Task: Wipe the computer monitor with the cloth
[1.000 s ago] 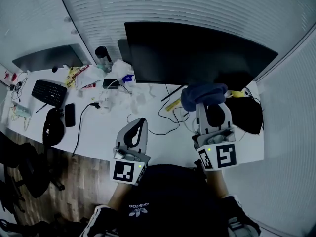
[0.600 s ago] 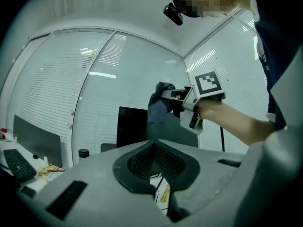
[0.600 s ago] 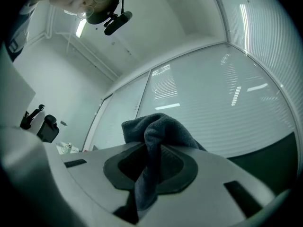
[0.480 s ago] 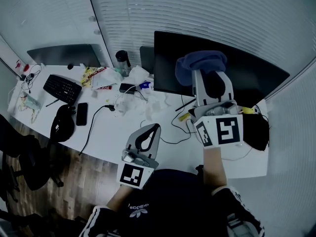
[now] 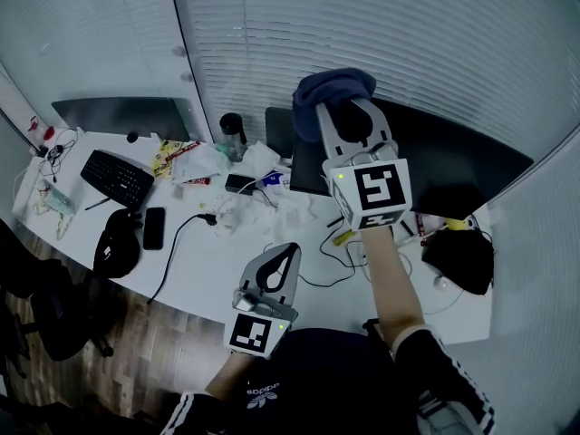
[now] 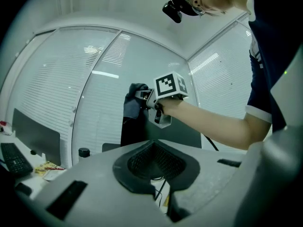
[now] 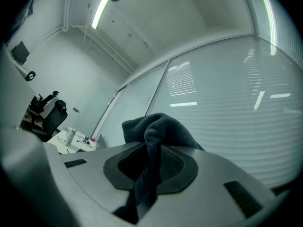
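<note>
At the upper left edge of the wide black computer monitor [image 5: 453, 157], the right tool [image 5: 337, 109] is raised with the bunched dark blue cloth [image 5: 333, 87] pinched between its jaws. Contact with the screen cannot be confirmed, so the wipe looks barely begun, with most of the panel judged still to do. The left tool [image 5: 279, 263], jaws together on nothing, hangs low over the white table [image 5: 208, 252]. Compared with a second ago, the right tool has climbed from the monitor's bottom edge to its top; the left has stayed put.
</note>
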A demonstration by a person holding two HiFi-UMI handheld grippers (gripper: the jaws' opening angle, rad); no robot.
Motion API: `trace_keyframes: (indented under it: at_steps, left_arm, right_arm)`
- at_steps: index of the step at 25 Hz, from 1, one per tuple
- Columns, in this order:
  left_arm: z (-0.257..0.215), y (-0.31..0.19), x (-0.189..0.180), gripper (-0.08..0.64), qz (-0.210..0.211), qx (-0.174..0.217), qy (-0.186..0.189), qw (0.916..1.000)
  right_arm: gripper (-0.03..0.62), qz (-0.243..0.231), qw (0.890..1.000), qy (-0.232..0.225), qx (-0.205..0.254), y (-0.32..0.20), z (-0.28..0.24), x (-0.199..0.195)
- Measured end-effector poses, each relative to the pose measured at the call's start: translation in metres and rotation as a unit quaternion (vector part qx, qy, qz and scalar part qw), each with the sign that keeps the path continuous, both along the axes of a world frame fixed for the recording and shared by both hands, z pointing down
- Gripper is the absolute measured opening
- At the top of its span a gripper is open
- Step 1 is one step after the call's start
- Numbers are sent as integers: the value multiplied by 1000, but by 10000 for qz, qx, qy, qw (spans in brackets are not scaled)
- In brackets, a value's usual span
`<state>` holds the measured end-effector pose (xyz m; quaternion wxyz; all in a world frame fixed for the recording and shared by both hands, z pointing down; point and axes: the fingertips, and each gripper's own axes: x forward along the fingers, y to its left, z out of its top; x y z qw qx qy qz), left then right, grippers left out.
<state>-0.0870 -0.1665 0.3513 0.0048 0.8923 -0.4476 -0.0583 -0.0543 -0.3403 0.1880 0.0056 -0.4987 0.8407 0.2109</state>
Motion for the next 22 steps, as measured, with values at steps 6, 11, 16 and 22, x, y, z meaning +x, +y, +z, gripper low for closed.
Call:
trace_keyframes:
  at_steps: [6, 11, 16, 22]
  left_arm:
    - [8, -10, -10, 3, -93, -139, 99, 9998]
    - [13, -16, -12, 5, -99, -212, 65, 9997]
    - [14, -17, -11, 5, -122, -242, 17, 9996]
    - [11, -9, 2, 3, -176, -243, -40, 9995]
  right_arm:
    - [48, 226, 9988, 376, -228, -34, 35, -9]
    - [48, 249, 9981, 537, -150, -39, 40, -11]
    - [48, 261, 9973, 674, -85, -38, 37, -6]
    - [48, 402, 9968, 689, -66, -32, 36, 25]
